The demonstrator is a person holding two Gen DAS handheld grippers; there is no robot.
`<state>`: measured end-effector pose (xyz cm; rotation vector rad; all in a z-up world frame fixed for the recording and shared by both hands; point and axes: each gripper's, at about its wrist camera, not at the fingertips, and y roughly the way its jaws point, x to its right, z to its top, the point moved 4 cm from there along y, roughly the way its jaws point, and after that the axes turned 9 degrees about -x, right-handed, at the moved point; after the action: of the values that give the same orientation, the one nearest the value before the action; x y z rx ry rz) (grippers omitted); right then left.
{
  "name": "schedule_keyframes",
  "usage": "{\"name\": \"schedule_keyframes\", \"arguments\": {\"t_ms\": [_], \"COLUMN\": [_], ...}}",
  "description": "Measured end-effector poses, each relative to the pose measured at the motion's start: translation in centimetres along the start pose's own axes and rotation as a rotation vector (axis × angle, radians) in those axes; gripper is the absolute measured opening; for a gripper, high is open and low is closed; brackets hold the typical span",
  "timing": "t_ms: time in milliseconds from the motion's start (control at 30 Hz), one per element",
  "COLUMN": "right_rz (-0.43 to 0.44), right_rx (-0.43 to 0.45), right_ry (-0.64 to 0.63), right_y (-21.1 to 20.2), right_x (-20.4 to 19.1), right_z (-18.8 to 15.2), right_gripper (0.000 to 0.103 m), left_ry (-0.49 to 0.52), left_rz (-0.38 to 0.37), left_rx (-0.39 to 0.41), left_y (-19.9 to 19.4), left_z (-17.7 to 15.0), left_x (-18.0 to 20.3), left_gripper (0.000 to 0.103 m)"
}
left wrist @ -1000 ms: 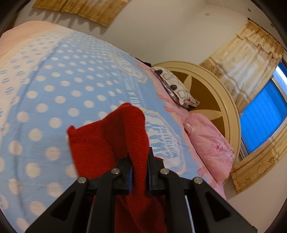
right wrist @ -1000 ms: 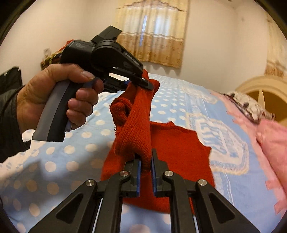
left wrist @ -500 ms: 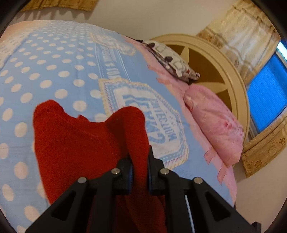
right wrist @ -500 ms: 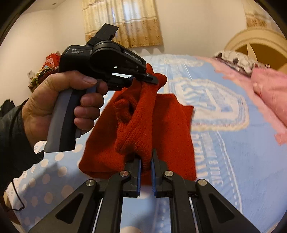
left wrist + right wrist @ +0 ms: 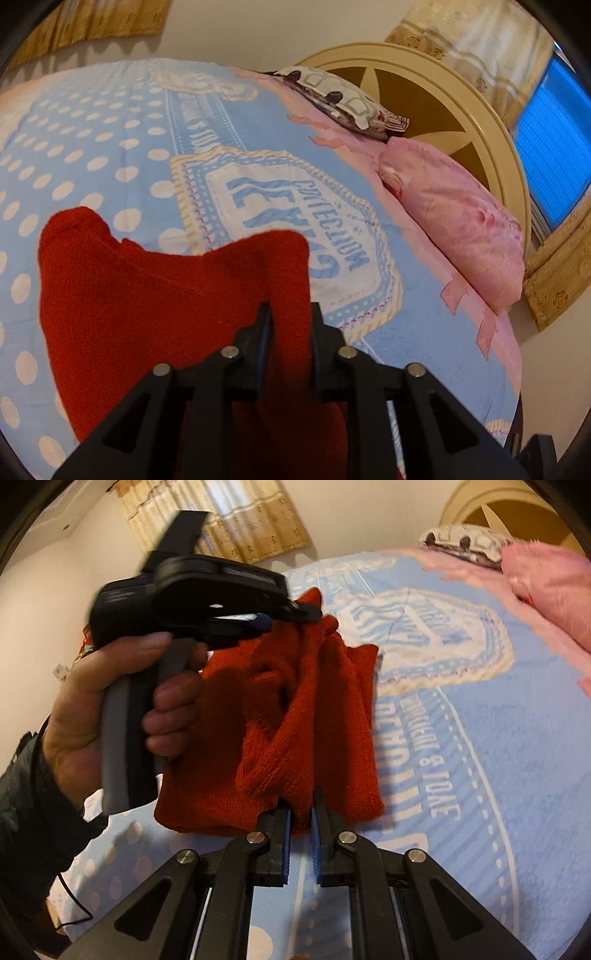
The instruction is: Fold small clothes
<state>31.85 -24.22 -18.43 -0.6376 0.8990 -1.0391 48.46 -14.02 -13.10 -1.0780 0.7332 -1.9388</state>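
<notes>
Blue polka-dot bedspread (image 5: 110,155); pink pillow (image 5: 454,229) against cream headboard (image 5: 495,147); gold curtains (image 5: 240,520).

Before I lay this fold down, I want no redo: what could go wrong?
1. The right gripper pinches only a thin edge of the red knitted garment, so it might slip out.
2. The knit hangs bunched with a loose loop under the left gripper; creases could get folded in.
3. On the blue polka-dot bedspread, the lower layer may drag and skew.
</notes>
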Motion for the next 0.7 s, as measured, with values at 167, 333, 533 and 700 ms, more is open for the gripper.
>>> {"name": "schedule_keyframes", "arguments": {"t_ms": [167,333,533,700], "right_rz": [0.019,-0.008,-0.134,-0.01], "right_rx": [-0.023,-0.044,0.101,0.114], "right_ry": [0.039,0.058,0.016,-0.116], "right_y": [0.1,-0.9,-5.1,-4.4], "right_x": [0.9,1.6,1.1,-2.4], "right_z": [-0.3,-0.8,1.9,6.3], "right_gripper": [0.009,0.022,0.044,0.044], "left_ry": [0.117,0.173,0.197,0.193], "left_rz": [0.07,0.192,0.285,0.301], "left_rx": [0.078,0.118,0.106,0.133], "left_y": [-3.4,-6.1,-5.7,-5.3], "left_z": [-1.7,-6.0,-10.6,-11.6], "left_x": [0.8,-1.5,-3.3,-3.4], "left_gripper": [0.043,0.06,0.068,0.071]}}
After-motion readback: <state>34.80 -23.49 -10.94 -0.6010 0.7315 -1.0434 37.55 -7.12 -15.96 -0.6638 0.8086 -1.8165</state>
